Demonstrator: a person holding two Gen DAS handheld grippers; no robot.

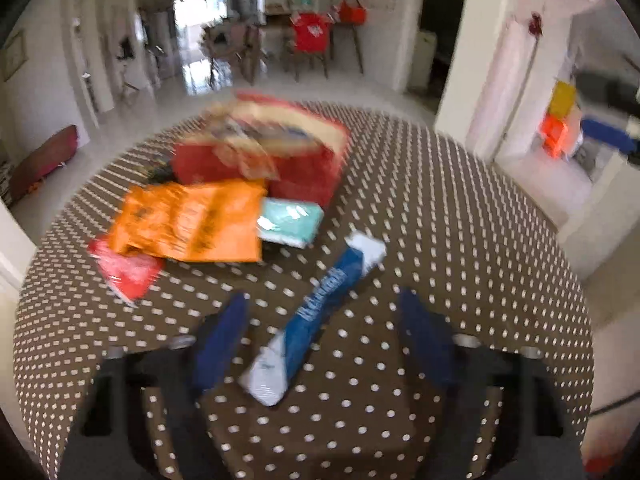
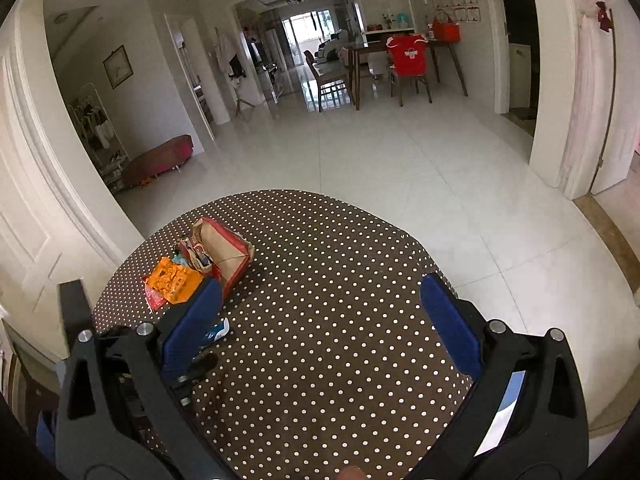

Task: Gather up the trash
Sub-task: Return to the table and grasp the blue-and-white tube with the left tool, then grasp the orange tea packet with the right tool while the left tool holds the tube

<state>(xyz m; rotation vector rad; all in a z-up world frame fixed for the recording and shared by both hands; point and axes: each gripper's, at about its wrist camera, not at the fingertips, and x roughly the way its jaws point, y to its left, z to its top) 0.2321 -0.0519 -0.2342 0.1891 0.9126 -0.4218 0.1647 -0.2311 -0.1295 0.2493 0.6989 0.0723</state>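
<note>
My left gripper [image 1: 324,320] hangs spread around the blue wrapper [image 1: 320,312], lined up to pinch it, while my right gripper [image 2: 320,312] waits spread and empty over the dotted table [image 2: 340,280].

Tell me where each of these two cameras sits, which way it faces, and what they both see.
Left wrist: low over the polka-dot brown round table, facing a blue-and-white wrapper between the open left gripper fingers; the right gripper's blue finger shows at the far right.
Right wrist: higher at the table's near edge, facing the tiled hall; open right gripper frames it.
Shared: the table, orange packet, red paper bag.
</note>
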